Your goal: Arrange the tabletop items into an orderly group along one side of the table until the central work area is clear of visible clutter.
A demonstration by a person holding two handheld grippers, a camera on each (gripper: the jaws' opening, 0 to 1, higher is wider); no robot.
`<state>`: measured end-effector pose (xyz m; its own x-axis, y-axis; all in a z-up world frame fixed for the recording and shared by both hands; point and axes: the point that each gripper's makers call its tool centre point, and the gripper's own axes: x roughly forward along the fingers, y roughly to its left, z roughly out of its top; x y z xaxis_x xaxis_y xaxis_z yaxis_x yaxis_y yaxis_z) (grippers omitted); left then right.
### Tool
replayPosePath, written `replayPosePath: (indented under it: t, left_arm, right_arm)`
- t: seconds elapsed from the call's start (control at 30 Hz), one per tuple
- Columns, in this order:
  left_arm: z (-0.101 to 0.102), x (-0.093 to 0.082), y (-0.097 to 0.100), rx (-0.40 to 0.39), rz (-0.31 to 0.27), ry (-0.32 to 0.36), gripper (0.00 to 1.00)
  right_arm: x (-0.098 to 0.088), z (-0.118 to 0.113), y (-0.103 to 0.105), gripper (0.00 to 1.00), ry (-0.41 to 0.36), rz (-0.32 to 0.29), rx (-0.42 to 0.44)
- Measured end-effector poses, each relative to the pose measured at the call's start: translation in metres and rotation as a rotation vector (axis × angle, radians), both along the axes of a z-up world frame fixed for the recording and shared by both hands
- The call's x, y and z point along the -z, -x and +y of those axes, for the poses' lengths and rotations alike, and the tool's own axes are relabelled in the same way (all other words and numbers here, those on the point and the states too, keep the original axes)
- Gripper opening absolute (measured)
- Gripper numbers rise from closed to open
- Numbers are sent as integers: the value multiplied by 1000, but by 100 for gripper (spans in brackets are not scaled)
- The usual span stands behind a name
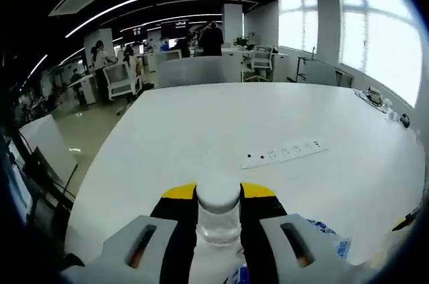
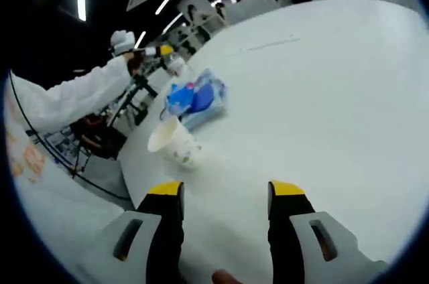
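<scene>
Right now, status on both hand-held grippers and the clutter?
Left hand-held gripper shut on clear bottle. Right hand-held gripper open, empty. Paper cup and blue packet grouped near table edge.

One white table (image 1: 201,136). One clear bottle with white cap (image 1: 218,214), between jaws in left gripper view. One white power strip (image 1: 285,153) on table. One paper cup (image 2: 173,142), tilted, in right gripper view. One blue-and-white plastic pack (image 2: 198,100) just behind cup. Two grippers: left (image 1: 218,193), right (image 2: 226,193). Small items at far right table edge (image 1: 379,100), too small to count. Several office chairs and a few people in background, count unclear.
</scene>
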<state>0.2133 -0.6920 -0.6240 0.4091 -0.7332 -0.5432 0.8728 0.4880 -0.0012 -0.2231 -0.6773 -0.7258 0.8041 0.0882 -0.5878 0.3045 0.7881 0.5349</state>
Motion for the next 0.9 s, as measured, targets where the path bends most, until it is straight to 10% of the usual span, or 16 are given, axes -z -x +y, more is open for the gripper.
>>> replayPosePath:
  t: [0.73, 0.9]
  left_arm:
    - [2, -12, 7, -53, -37, -11, 22]
    - [4, -35, 15, -24, -35, 62, 40]
  right_arm:
    - [-8, -3, 6, 47, 3, -39, 16]
    - [-24, -1, 5, 48, 17, -83, 27]
